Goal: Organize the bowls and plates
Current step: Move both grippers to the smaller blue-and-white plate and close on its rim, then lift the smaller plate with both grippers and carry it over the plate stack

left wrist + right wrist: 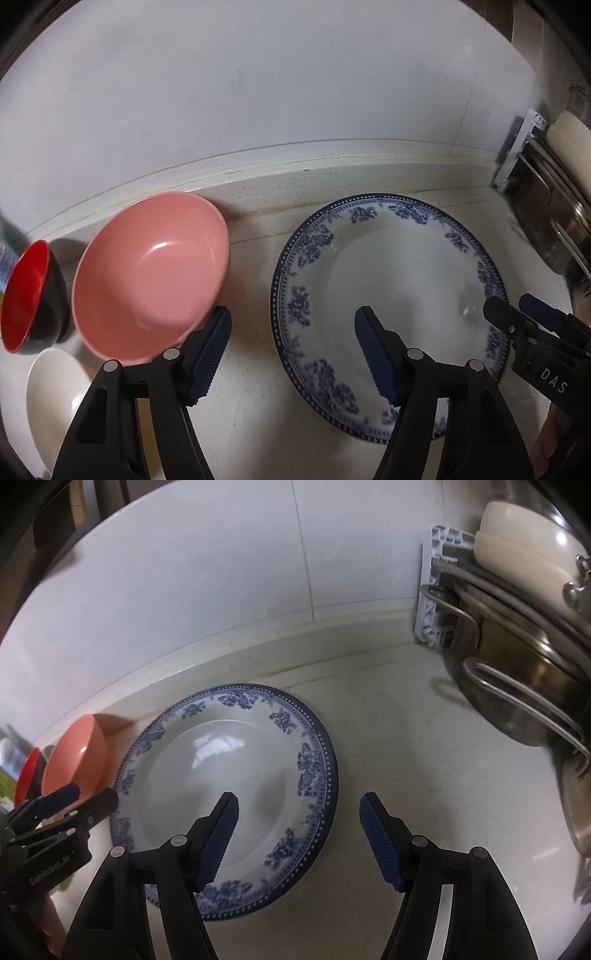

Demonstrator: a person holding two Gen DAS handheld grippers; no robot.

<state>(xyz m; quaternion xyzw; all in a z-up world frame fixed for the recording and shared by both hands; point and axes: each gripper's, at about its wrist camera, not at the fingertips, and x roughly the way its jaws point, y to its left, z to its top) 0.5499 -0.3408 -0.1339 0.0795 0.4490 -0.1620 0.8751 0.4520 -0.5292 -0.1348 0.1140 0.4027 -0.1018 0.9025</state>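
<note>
A white plate with a blue floral rim [388, 280] [207, 771] lies flat on the pale counter. My left gripper [293, 314] stands open astride the plate's left rim, one finger over the counter, the other over the plate's well. Astride the right rim, my right gripper [299, 799] is open in the same way, and its pads do not press on the plate. Each gripper shows in the other's view: the right gripper [517, 314], the left gripper [85, 797]. A pink bowl [155, 273] [74, 764] sits left of the plate, with a red-and-black bowl [29, 295] beyond it.
A cream bowl [55, 398] sits at the near left. The tiled wall and its ledge [295, 173] run close behind the dishes. At the right, a white rack [432, 590] holds steel pots [517, 701] and a cream dish [517, 546].
</note>
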